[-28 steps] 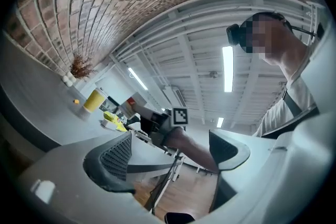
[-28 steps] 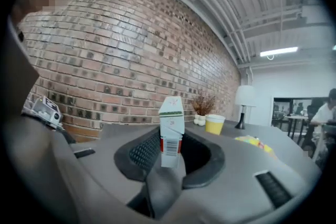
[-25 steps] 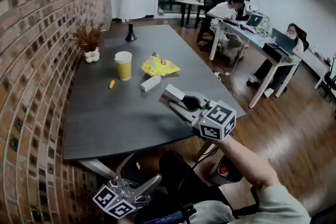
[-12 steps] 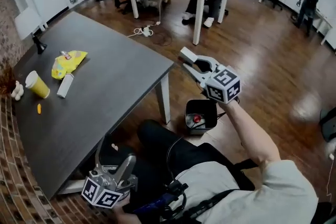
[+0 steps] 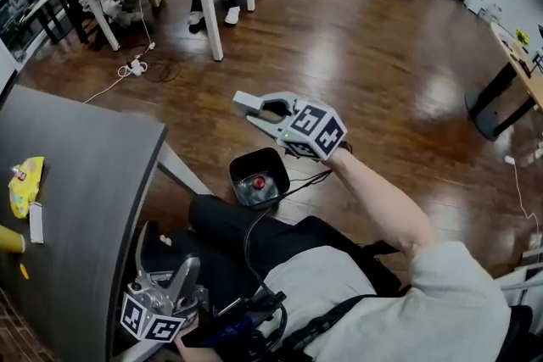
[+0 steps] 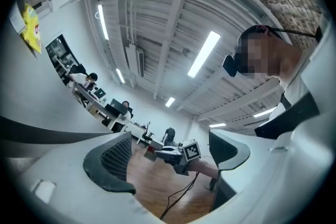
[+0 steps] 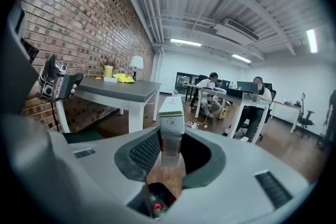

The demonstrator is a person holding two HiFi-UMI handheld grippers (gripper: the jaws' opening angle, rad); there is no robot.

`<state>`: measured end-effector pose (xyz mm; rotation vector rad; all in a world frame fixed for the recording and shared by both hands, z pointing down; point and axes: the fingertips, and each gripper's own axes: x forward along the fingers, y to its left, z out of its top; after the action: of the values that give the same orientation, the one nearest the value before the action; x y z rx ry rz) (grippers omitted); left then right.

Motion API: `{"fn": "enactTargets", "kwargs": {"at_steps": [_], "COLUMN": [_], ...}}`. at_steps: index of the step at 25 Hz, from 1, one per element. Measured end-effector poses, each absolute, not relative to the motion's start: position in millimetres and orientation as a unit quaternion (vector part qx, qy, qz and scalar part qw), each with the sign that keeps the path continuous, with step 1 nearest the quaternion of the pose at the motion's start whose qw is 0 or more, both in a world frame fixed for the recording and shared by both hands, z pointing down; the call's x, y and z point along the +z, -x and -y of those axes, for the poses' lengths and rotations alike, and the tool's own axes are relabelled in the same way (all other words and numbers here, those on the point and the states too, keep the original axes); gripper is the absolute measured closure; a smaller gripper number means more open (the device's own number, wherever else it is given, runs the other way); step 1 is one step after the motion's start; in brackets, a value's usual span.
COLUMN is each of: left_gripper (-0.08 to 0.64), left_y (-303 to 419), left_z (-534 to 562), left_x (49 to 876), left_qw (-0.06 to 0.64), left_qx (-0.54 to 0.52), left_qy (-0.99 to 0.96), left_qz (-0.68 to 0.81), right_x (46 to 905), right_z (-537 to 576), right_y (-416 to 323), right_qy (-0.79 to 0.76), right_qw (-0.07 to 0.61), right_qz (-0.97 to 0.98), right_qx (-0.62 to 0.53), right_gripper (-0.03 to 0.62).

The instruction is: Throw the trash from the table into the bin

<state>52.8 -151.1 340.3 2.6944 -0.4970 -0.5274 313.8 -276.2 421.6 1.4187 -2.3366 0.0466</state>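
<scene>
Your right gripper's (image 5: 257, 108) jaws pinched a carton (image 7: 171, 113) marked "20"; left gripper's (image 5: 166, 257) jaws spread. Dark surface (image 5: 85, 208), wood floor (image 5: 339, 38).

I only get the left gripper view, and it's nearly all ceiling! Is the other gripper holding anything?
Observer: Yes, the right gripper is shut on a small white box.
Operator: Where's the bin?
Observer: The black bin stands on the wood floor, below that gripper and near the person's legs.
Operator: Is it empty?
Observer: No, something red lies inside it.
</scene>
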Motion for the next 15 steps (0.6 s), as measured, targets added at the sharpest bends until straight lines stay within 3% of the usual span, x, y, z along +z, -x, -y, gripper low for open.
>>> {"fn": "enactTargets", "kwargs": {"at_steps": [7, 15], "left_gripper": [0.115, 0.115], "left_y": [-91, -64], "left_z": [156, 141], "left_x": [346, 325], "left_qw": [0.186, 0.184], "left_qx": [-0.171, -0.165], "left_qy": [-0.958, -0.958], "left_qz": [0.138, 0.143], "right_x": [449, 464], "right_z": [263, 252], "right_y": [-346, -321], "right_qy": [-0.506, -0.506], "right_qw": [0.252, 0.3], "right_qz": [0.824, 0.806], "right_qx": [0.037, 0.065], "right_gripper": [0.492, 0.451]}}
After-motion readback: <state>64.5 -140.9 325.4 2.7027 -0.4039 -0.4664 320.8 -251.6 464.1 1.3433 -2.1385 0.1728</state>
